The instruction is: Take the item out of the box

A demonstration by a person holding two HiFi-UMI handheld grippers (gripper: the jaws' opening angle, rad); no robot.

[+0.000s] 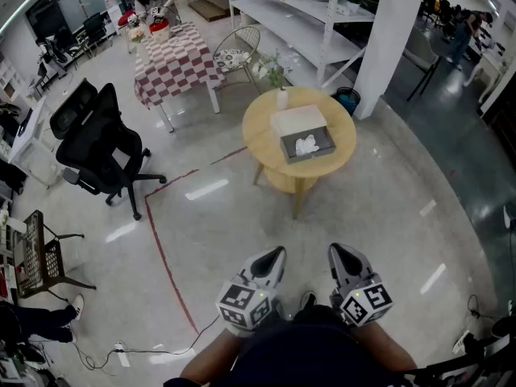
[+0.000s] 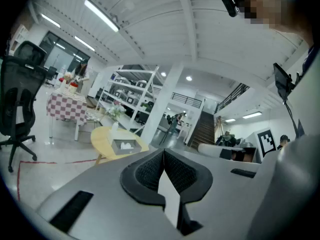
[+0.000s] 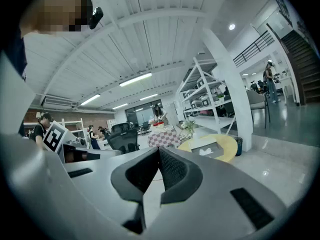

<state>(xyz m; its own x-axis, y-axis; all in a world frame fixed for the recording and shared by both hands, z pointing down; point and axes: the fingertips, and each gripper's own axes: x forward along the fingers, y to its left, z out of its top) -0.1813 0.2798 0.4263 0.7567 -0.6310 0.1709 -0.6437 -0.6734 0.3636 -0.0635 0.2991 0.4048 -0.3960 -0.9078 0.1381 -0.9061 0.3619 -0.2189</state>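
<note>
An open grey box [image 1: 307,146] lies on a round yellow table [image 1: 266,143], far ahead of me. Inside it rests a crumpled white item [image 1: 306,144]; a white lid [image 1: 297,121] lies just behind the box. Both grippers are held low near my body, well short of the table. My left gripper [image 1: 273,257] and right gripper [image 1: 338,255] are shut and empty. The box [image 2: 125,145] appears small and distant past the left gripper [image 2: 163,152]. Beyond the right gripper [image 3: 158,148], the box [image 3: 209,151] also looks far off.
A white vase of flowers [image 1: 279,93] stands at the table's far edge. A black office chair [image 1: 101,143], a checkered table [image 1: 177,59], a wire chair [image 1: 238,55], white shelving [image 1: 298,14] and a white column [image 1: 389,39] surround it. A red floor line [image 1: 161,240] runs left.
</note>
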